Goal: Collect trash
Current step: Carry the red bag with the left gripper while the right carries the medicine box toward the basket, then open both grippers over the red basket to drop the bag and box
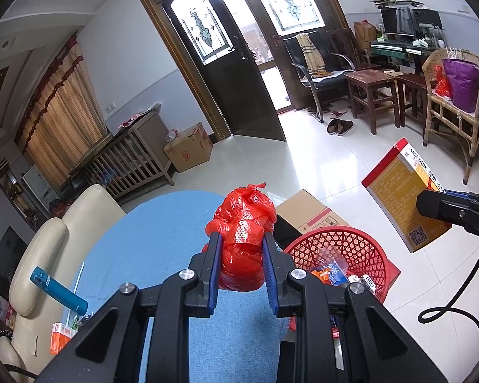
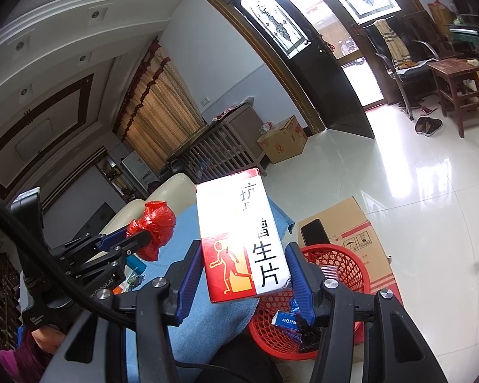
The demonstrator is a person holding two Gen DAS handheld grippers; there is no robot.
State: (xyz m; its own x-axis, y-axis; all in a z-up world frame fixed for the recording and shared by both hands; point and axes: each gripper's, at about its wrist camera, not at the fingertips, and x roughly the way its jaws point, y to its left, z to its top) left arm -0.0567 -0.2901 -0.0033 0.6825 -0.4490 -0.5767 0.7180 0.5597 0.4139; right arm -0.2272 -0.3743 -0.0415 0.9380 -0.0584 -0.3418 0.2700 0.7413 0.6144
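Note:
My left gripper is shut on a knotted red plastic bag, held above the blue table top; the right wrist view shows that bag in the left gripper at the left. My right gripper is shut on a red, white and orange cardboard box, tilted upright between the blue pads. In the left wrist view the same box hangs at the right above the floor. A red mesh basket with several wrappers inside stands on the floor below; its rim lies just right of the box.
A brown carton with a dark phone-like slab on it sits behind the basket. A blue tube and small items lie at the table's left edge, beside a cream sofa. Wooden stools, chairs and slippers stand by the open door.

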